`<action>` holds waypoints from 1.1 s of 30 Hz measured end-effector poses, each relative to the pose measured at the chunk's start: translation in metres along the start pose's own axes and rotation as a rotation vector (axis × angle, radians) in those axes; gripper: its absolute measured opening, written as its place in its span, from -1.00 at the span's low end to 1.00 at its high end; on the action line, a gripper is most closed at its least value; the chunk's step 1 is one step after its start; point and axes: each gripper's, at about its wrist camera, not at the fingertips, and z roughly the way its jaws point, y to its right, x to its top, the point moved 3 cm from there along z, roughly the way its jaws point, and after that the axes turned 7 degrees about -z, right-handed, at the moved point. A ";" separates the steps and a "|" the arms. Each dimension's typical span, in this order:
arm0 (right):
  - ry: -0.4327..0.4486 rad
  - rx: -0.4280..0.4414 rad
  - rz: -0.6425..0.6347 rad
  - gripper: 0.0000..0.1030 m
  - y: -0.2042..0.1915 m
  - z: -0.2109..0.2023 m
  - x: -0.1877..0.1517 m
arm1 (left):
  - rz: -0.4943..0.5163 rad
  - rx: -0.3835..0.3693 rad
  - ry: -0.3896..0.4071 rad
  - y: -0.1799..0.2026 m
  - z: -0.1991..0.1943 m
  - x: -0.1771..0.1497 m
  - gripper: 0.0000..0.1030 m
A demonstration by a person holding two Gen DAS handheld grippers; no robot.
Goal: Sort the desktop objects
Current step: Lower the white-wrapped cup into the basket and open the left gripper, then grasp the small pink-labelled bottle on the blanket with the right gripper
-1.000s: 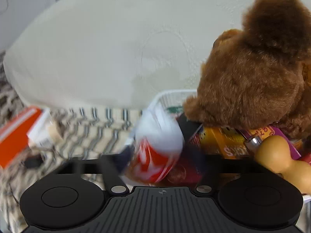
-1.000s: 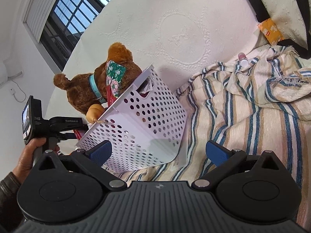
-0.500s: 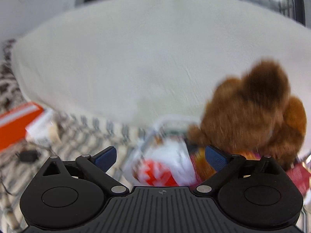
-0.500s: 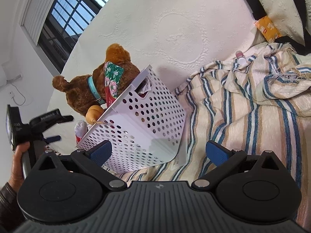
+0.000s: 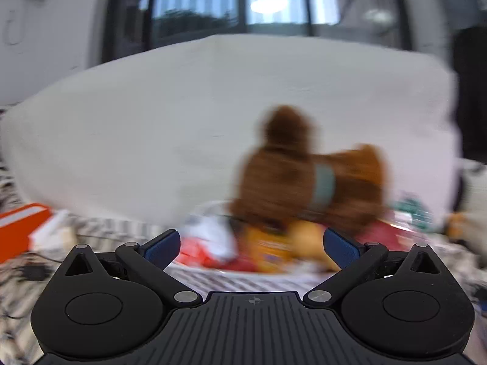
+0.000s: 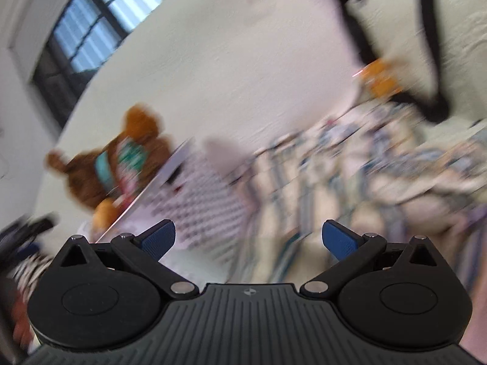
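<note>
A white perforated basket (image 5: 213,270) sits on the striped blanket, seen blurred in the left wrist view. It holds a brown teddy bear (image 5: 289,176), a red-and-white packet (image 5: 210,243) and a yellow box (image 5: 271,249). My left gripper (image 5: 252,243) is open and empty, a short way back from the basket's near rim. The right wrist view shows the same basket (image 6: 207,200) tilted, with the bear (image 6: 91,176) behind it. My right gripper (image 6: 248,238) is open with nothing between its fingers, hovering over the blanket to the basket's right.
A large white pillow (image 5: 152,121) stands behind the basket. An orange box (image 5: 18,231) lies at the far left. The striped blanket (image 6: 365,182) is rumpled on the right, with an orange packet (image 6: 380,79) beyond it. A window fills the background.
The red-and-white packet left my left gripper and now lies in the basket. That gripper opened wide and pulled back. The right view has swung a little and blurred.
</note>
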 end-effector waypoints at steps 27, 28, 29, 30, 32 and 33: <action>-0.224 -0.374 -0.399 -0.46 0.062 0.229 0.075 | 0.023 -0.389 -0.354 0.111 0.043 -0.121 1.00; -0.217 -0.361 -0.368 -0.54 0.065 0.224 0.077 | 0.023 -0.396 -0.350 0.110 0.041 -0.118 1.00; -0.209 -0.344 -0.323 -0.55 0.067 0.217 0.079 | 0.029 -0.394 -0.341 0.109 0.038 -0.117 1.00; -0.196 -0.325 -0.261 -0.55 0.070 0.206 0.081 | 0.037 -0.386 -0.332 0.107 0.035 -0.117 1.00; -0.203 -0.272 -0.157 -0.55 0.073 0.184 0.083 | 0.049 -0.370 -0.316 0.105 0.030 -0.115 1.00; -0.201 -0.238 -0.115 -0.55 0.071 0.170 0.082 | 0.042 -0.366 -0.309 0.103 0.028 -0.113 1.00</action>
